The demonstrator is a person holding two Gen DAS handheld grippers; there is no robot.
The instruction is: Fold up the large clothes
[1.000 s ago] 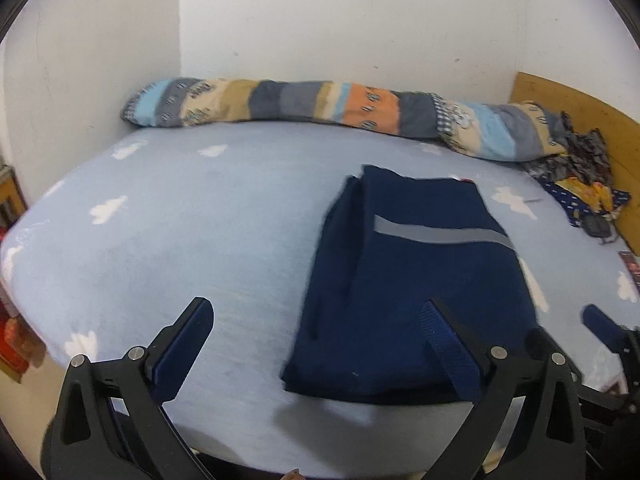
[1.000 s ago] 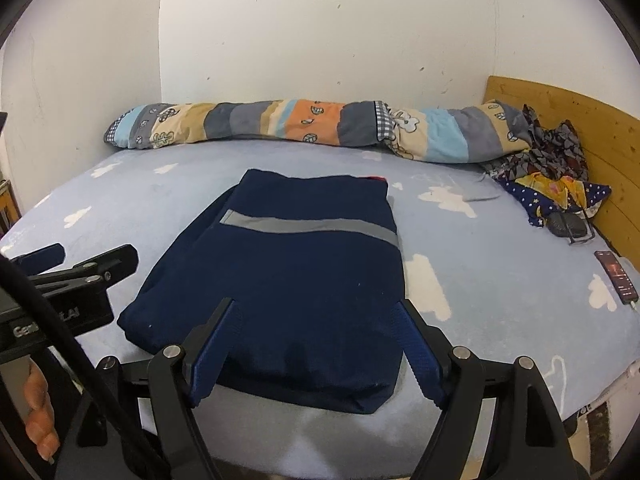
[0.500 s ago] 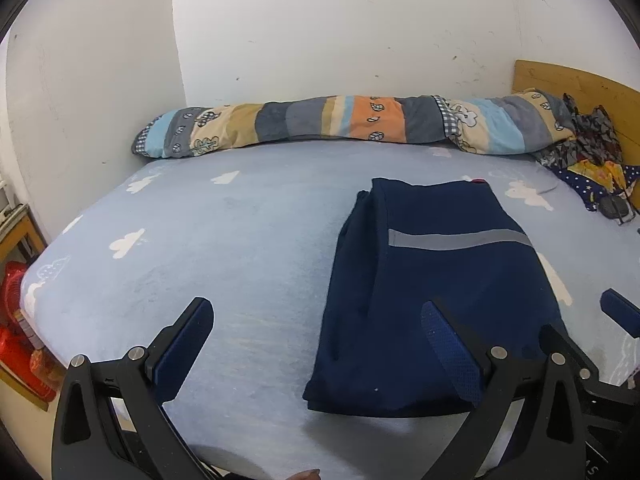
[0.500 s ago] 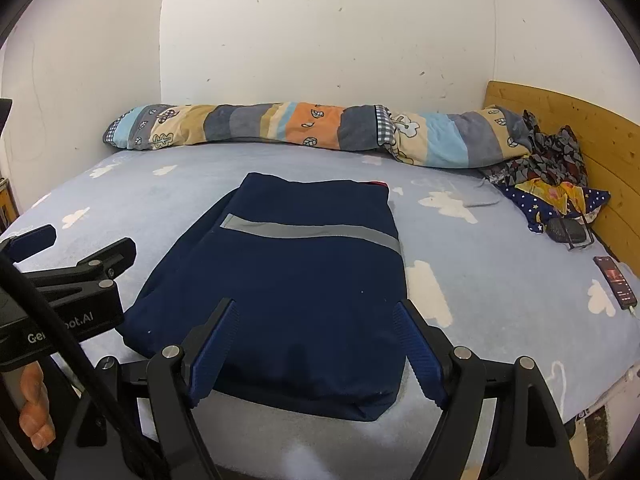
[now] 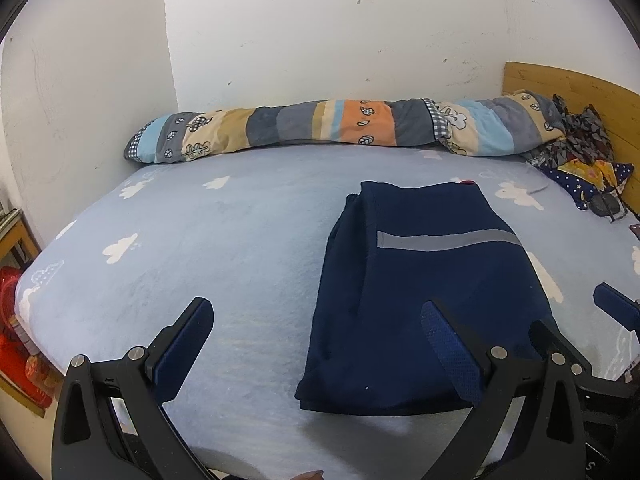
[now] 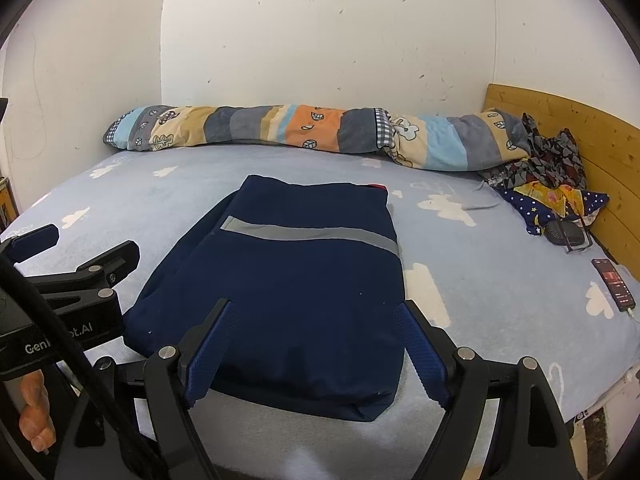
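- Folded navy garment (image 6: pixel 296 280) with grey stripe, flat on cloud-print bed sheet (image 6: pixel 480 272).
- Right gripper (image 6: pixel 316 348) held wide apart, empty, above garment's near edge.
- Left gripper (image 6: pixel 76 248) at left.
- Phone (image 6: pixel 613 280) near wooden headboard (image 6: pixel 560 128).

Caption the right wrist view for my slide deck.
Open right hand-held gripper hovers over folded navy garment with grey stripe on cloud-print bedsheet.

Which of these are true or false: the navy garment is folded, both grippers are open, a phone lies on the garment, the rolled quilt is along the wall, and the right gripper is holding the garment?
1. The garment lies folded on the bed. True.
2. The left gripper and right gripper are open. True.
3. A phone lies on the garment. False: the phone lies on the sheet near the headboard.
4. The quilt lies along the wall. True.
5. The right gripper holds the garment. False: its jaws hold nothing.
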